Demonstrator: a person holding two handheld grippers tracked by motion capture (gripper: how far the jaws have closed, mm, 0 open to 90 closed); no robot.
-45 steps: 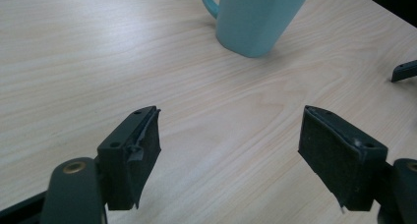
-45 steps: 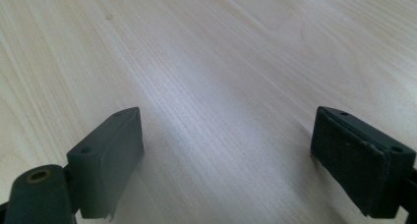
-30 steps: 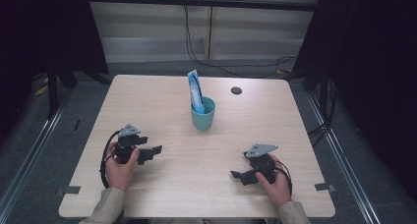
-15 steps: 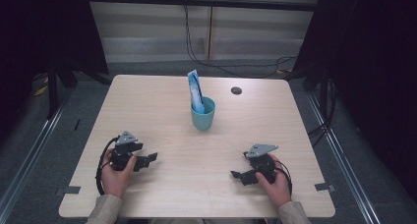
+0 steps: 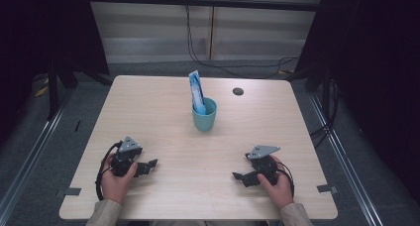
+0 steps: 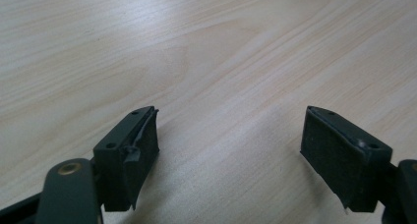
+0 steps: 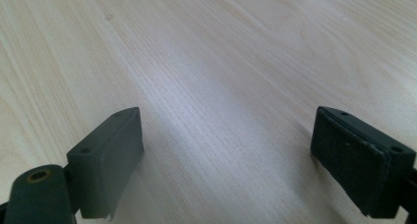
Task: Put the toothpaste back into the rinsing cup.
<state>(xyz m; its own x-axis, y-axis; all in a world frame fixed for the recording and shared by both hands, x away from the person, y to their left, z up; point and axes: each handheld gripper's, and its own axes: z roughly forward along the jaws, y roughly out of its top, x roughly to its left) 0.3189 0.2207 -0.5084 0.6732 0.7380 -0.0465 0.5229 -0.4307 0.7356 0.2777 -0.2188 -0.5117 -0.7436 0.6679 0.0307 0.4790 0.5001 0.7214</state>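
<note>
A teal cup [image 5: 204, 116] stands upright at the middle of the light wooden table [image 5: 148, 112]. A blue and white packet [image 5: 196, 91] sticks up out of it, leaning left. My left gripper [image 5: 148, 165] rests near the front left of the table, pointing right. Its jaws have just been opening and stand wide apart over bare wood [image 6: 231, 155], with nothing between them. My right gripper [image 5: 239, 177] lies near the front right, pointing left. It is open too, with only table surface between its fingers [image 7: 226, 160]. Both grippers are well short of the cup.
A small dark round disc [image 5: 238, 91] is set in the table behind and to the right of the cup. Cables run from each gripper back round the hands. Dark frame posts and grey floor surround the table.
My left hand has drawn back a little toward the near edge, and its jaws stand slightly wider. The right hand, the cup and the packet have not moved.
</note>
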